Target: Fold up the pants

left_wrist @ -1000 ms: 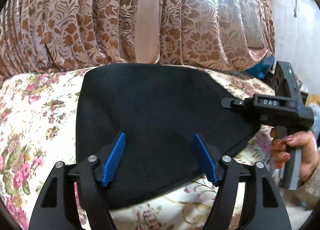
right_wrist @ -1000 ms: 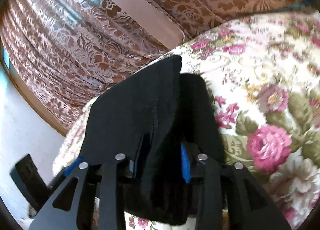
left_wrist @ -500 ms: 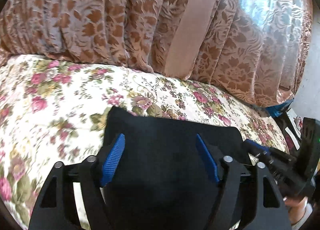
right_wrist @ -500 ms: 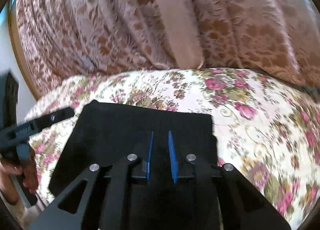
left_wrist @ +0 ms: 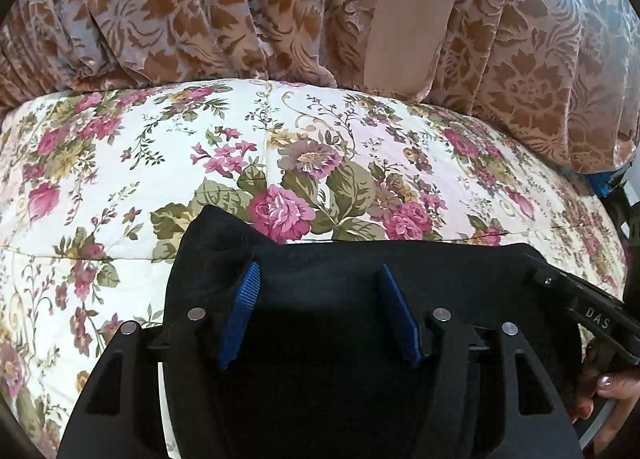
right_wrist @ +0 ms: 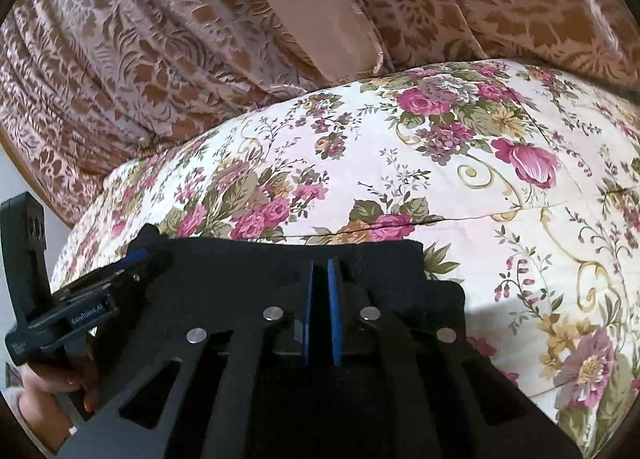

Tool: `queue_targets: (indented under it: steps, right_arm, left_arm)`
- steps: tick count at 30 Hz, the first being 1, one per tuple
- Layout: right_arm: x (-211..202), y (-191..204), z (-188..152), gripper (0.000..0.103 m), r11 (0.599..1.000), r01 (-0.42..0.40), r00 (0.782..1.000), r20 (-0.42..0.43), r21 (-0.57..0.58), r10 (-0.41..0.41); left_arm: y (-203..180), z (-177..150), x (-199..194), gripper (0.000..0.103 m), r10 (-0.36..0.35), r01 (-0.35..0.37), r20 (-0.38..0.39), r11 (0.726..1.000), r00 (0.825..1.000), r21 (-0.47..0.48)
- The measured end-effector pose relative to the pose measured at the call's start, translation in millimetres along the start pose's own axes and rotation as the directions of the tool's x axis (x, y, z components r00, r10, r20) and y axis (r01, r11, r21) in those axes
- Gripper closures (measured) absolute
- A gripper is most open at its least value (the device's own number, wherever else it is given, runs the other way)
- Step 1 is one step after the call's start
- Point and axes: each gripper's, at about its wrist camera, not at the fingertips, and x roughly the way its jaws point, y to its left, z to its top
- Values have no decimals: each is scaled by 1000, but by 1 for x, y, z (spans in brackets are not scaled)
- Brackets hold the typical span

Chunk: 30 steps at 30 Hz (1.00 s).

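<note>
Black pants lie folded on the floral bed, near edge. Left hand-held gripper released, fingers spread above the cloth. Right hand-held gripper clenched almost fully; cloth between its pads: cannot tell. Fabric looks soft, light, limp; best pinched at corners.

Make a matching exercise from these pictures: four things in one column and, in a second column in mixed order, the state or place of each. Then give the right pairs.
Column one
1. left claw
2. right claw
3. folded black fabric pants
4. brown patterned curtain

Column two
A. hangs behind the bed
B. blue pads wide apart
C. lies on the flowered white bedspread
D. blue pads almost together

Pairs: 1-B, 2-D, 3-C, 4-A
</note>
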Motion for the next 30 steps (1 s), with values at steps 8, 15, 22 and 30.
queue_targets:
  steps: [8,15,22,30]
  right_arm:
    - [-7,8,-8,99,999,26,998,59,-44,-24]
    - [-18,13,-17,98,997,33,994,105,-63,-26]
    - [-35,7,-27,95,999,-23,993,119,-24,26]
    - [-68,14,-59,90,996,44,984,177,-74,-30]
  left_arm:
    - [-1,-5,-7,42,4,-5,35,1000,999,8]
    - [-1,-15,-20,42,5,-6,71,1000,997,8]
    - [-4,-31,-39,41,23,-27,117,999,993,32]
    - [-2,-43,-52,24,51,-51,113,999,992,2]
